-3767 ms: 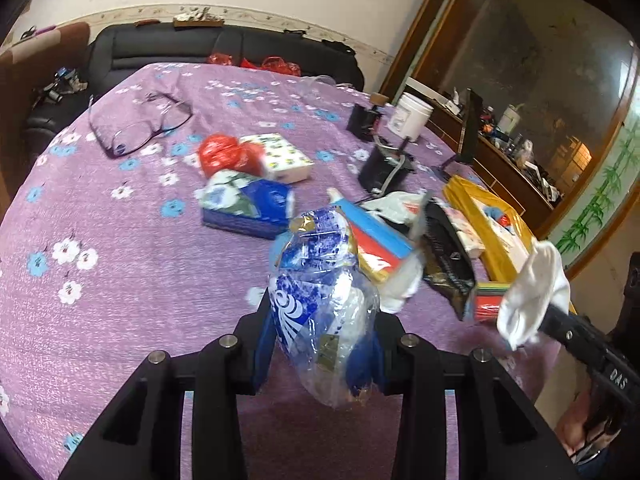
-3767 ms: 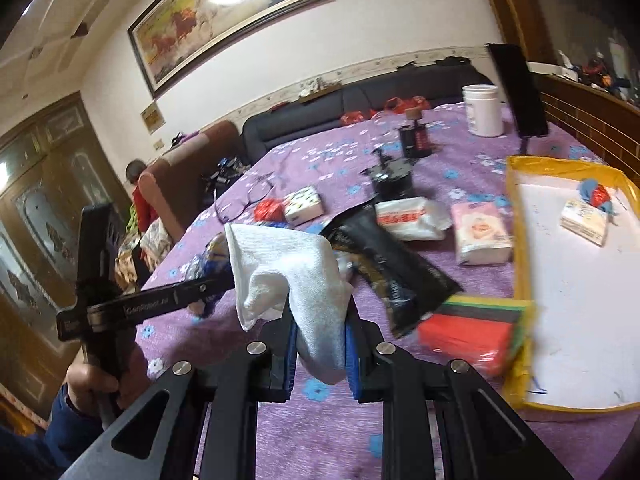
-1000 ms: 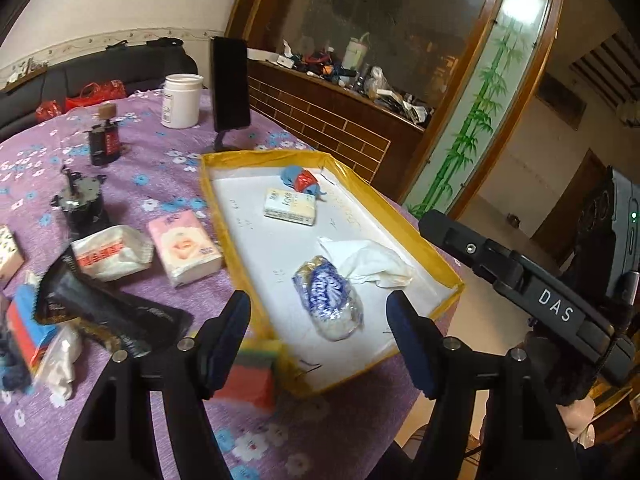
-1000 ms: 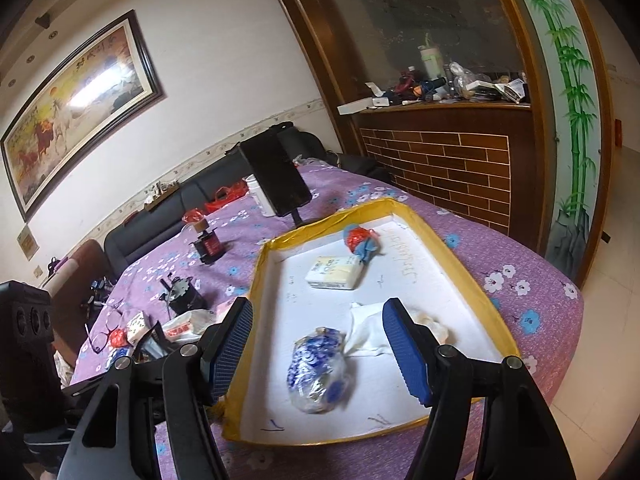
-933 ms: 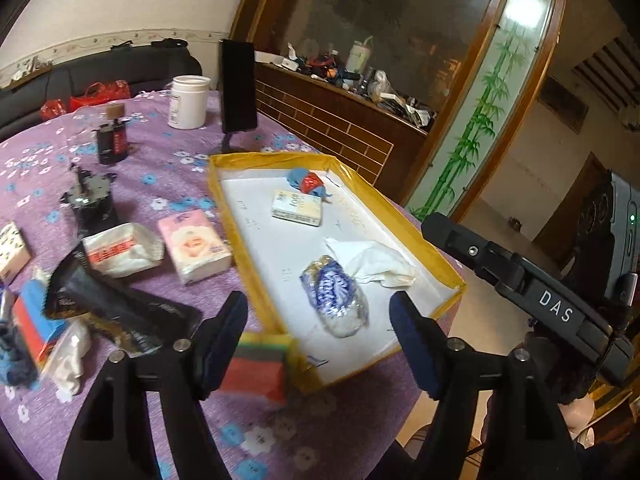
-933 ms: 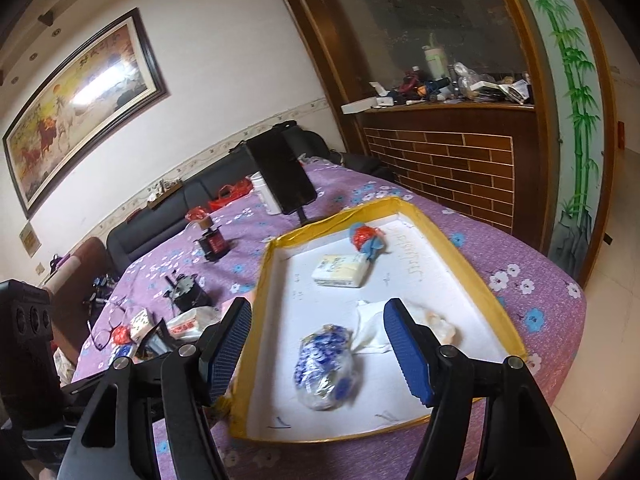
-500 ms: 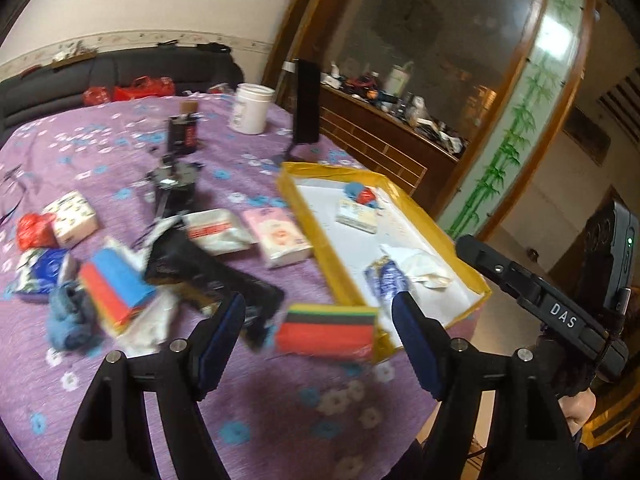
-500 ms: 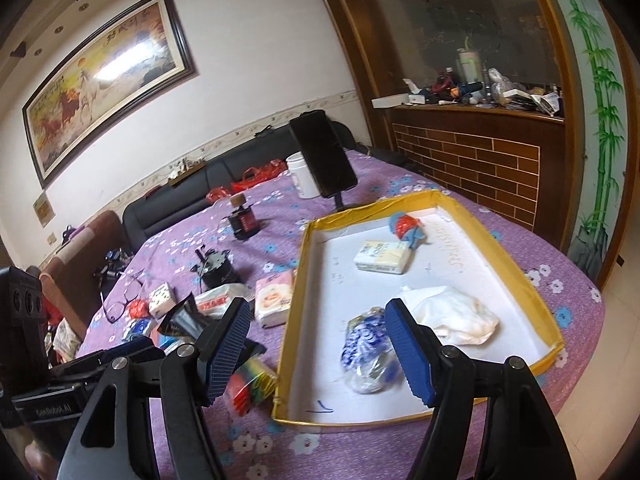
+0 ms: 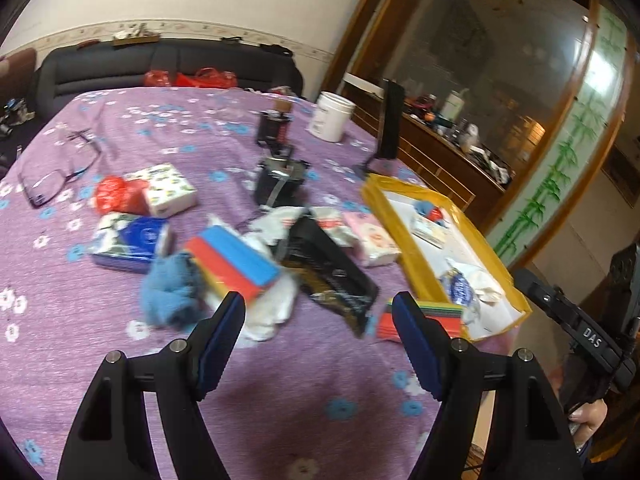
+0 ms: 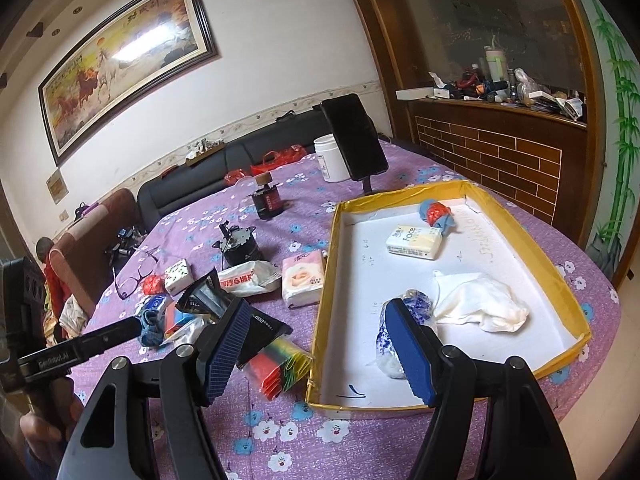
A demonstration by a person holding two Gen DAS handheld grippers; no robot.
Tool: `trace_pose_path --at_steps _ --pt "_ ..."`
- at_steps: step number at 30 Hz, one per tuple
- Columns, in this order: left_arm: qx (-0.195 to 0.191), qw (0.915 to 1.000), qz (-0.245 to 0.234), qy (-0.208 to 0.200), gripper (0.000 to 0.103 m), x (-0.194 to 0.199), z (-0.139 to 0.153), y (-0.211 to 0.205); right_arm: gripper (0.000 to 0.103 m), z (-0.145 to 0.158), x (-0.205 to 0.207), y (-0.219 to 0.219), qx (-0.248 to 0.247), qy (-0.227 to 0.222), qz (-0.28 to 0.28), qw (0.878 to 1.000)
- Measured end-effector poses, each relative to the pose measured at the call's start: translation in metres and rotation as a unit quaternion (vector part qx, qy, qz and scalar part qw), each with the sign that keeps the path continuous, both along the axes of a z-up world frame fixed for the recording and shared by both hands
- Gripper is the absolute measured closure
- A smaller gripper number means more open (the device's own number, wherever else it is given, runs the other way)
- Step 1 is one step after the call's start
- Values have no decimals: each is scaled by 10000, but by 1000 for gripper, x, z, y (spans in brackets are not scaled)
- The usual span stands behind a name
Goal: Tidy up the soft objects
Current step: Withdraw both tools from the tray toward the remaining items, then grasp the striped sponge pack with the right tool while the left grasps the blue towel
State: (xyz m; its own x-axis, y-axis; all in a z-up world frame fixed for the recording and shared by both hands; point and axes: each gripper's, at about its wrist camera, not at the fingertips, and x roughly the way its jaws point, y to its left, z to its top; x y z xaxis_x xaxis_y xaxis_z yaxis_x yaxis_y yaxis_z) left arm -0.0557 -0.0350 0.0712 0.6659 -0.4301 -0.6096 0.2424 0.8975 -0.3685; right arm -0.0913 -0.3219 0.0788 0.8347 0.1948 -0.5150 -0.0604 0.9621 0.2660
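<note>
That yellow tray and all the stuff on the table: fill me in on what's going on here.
A person is sorting soft items into the yellow tray with a hand-held gripper in each hand. Both the left gripper and right gripper are open and empty. The tray holds a white cloth, a blue-patterned bag, a tissue pack and a small red-and-blue bundle. A blue cloth, sponges and more tissue packs lie on the purple tablecloth.

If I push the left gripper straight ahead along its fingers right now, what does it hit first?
Most likely the black crinkled foil pouch, which lies between the open left gripper's fingers in its wrist view. The purple flowered tablecloth may come first, since the gripper tilts downward; depth is unclear.
</note>
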Motion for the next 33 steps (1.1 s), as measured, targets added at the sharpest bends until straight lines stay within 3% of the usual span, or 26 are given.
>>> trace_pose_path --at_steps 7,11,16,23,27,28,30,31,33 --pt "499 9966 570 328 23 11 -21 23 28 -2 1 2 15 26 62 10000" --pt "551 9956 508 568 23 25 -37 18 28 -4 2 5 -2 53 121 9999" --pt "862 9923 718 521 23 36 -41 12 28 -7 4 8 -11 125 239 9996" --pt "961 9841 1360 617 23 50 -43 39 28 -22 18 11 290 476 528 9970" --pt "831 9791 1670 811 23 61 -57 58 28 -29 27 21 208 590 695 9956" --pt "705 9793 1673 891 24 63 -61 63 28 -31 29 24 127 590 697 9957" --pt "550 9799 1699 886 47 62 -61 68 28 -34 37 36 -163 573 795 9951" --pt "522 9804 1693 861 53 62 -60 69 28 -36 40 41 -275 607 847 9942" --pt "467 9808 1681 869 58 62 -62 72 28 -43 46 52 -418 743 928 9920"
